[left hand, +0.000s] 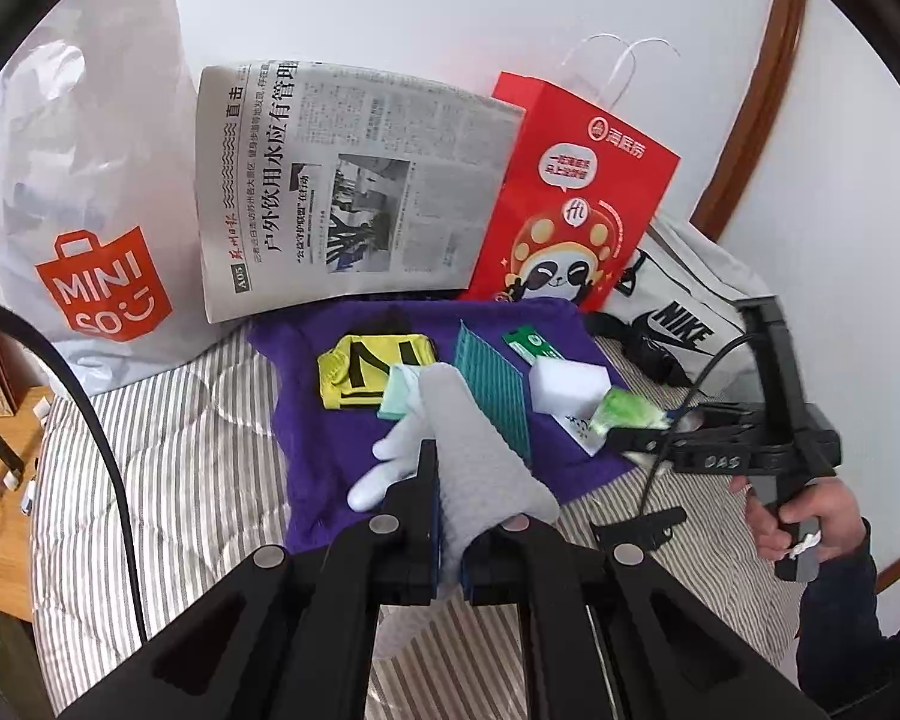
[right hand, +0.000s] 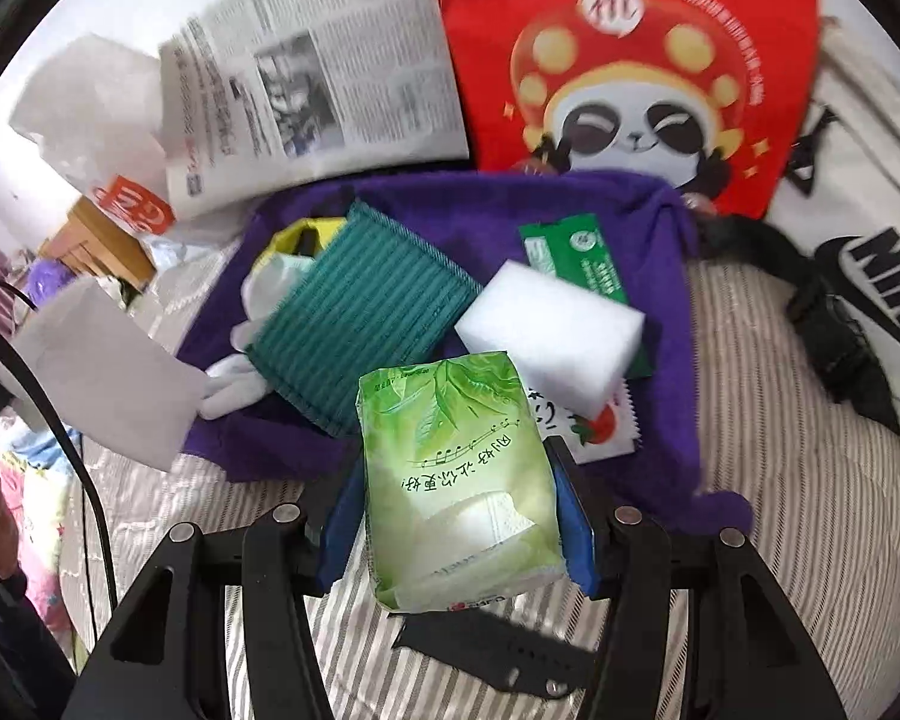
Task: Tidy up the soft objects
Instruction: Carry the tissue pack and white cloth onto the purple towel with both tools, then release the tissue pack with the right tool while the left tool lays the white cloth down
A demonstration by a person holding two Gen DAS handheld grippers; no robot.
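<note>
Midway, we grip a white glove (left hand: 480,456) in left tongs (left hand: 453,531), tissue pack (right hand: 459,480) in right tongs (right hand: 459,531); sponge (right hand: 549,330), scrubbing pad (right hand: 360,330) remain on purple towel (right hand: 666,276).

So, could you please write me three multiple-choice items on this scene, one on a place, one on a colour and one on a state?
1. Where does the white sponge lie?
A. on the purple cloth
B. inside the red paper bag
C. on the newspaper

2. What colour is the ribbed cloth beside the sponge?
A. orange
B. teal green
C. black

3. What do the right tongs hold?
A. nothing
B. a spoon
C. the green tissue pack

Answers:
1 A: the sponge rests on the purple fabric, in front of the bag.
2 B: its ribbed face is teal green.
3 C: the pack sits clamped between both blue pads.
</note>
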